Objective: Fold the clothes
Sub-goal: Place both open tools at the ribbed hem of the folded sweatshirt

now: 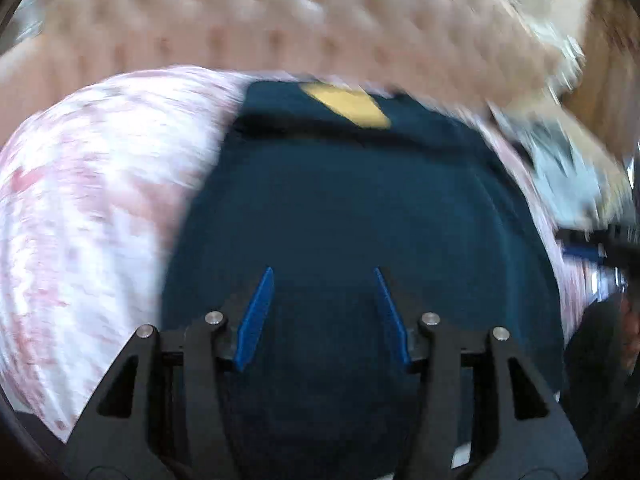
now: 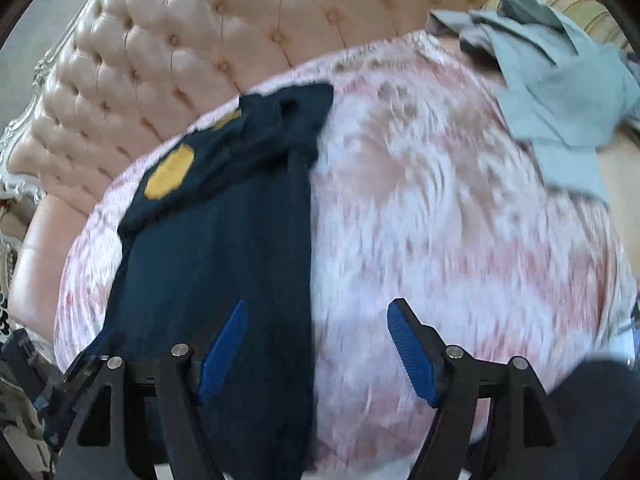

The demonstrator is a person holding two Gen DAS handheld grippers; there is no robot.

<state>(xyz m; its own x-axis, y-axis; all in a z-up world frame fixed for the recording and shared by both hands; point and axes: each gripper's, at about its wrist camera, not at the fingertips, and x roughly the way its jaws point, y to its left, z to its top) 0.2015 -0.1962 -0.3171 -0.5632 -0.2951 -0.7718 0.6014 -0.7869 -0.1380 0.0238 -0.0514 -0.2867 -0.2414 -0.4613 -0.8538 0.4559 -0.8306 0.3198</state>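
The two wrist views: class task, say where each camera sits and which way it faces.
Left wrist view: sits on the left gripper, looks down over the navy garment; open blue fingers show.
Right wrist view: sits on the right gripper, faces the headboard across the pink bedspread; open fingers show.
Both share the garment, its yellow patch, the bedspread and the headboard.

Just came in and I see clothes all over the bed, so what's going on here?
A person holding a gripper in each hand is folding laundry on a bed with a pink patterned bedspread. A dark navy garment with yellow patches lies lengthwise on it, partly folded. The left gripper and right gripper are both open above the garment's near end, holding nothing. A grey garment lies crumpled at the far side, near the tufted headboard.
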